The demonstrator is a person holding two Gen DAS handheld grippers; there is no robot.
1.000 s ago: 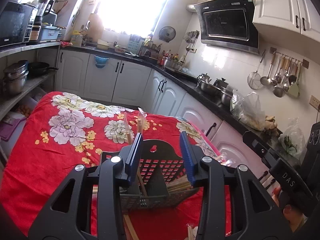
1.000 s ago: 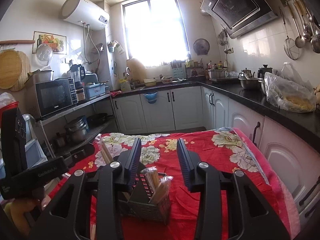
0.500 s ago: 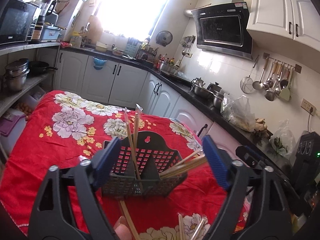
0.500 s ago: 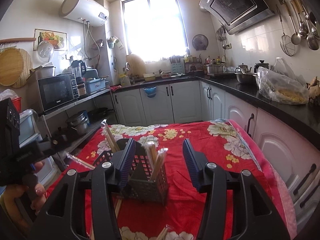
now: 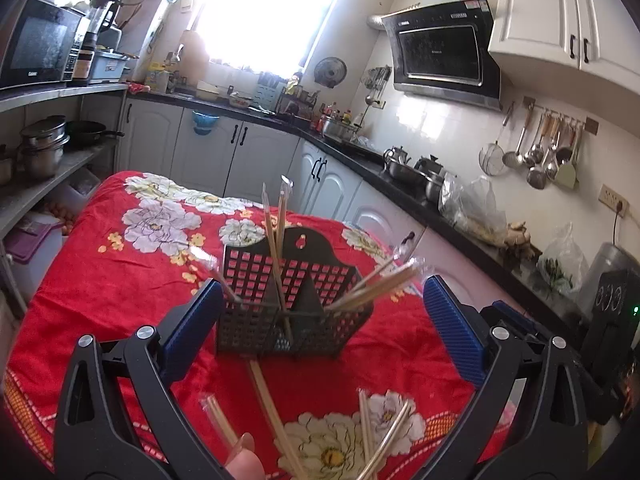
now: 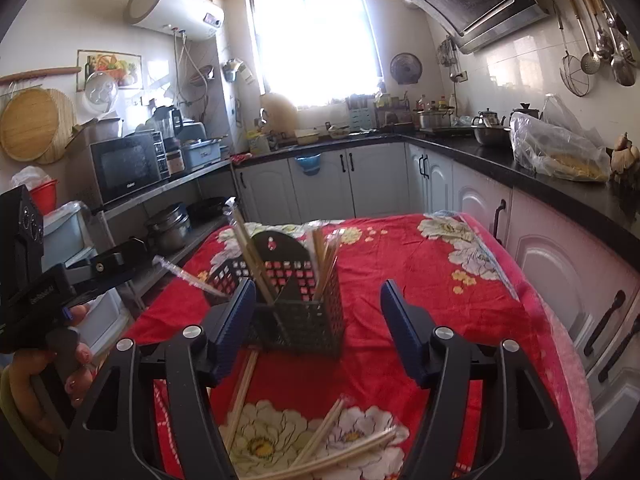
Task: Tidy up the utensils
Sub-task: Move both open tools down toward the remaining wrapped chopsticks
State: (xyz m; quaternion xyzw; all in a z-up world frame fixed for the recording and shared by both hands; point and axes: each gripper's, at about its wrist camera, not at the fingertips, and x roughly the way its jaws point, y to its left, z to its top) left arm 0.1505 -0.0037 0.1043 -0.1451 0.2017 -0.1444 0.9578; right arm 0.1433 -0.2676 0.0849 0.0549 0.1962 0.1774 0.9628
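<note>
With both the left gripper [image 5: 322, 314] and right gripper [image 6: 318, 314] just opened and empty, the light basket [image 5: 294, 312] on the red cloth [image 5: 120, 272] could tip if a jaw snags its leaning chopsticks [image 5: 374, 286].

Each of the 2 fisheye cameras sits just behind its own tongs, looking forward and slightly down over the red-clothed tabletop [image 5: 120, 280] toward the window wall. The left view faces the black mesh caddy [image 5: 294, 304] head-on, the right view from its right side (closer in). Both share the caddy, cloth and cabinets.
</note>
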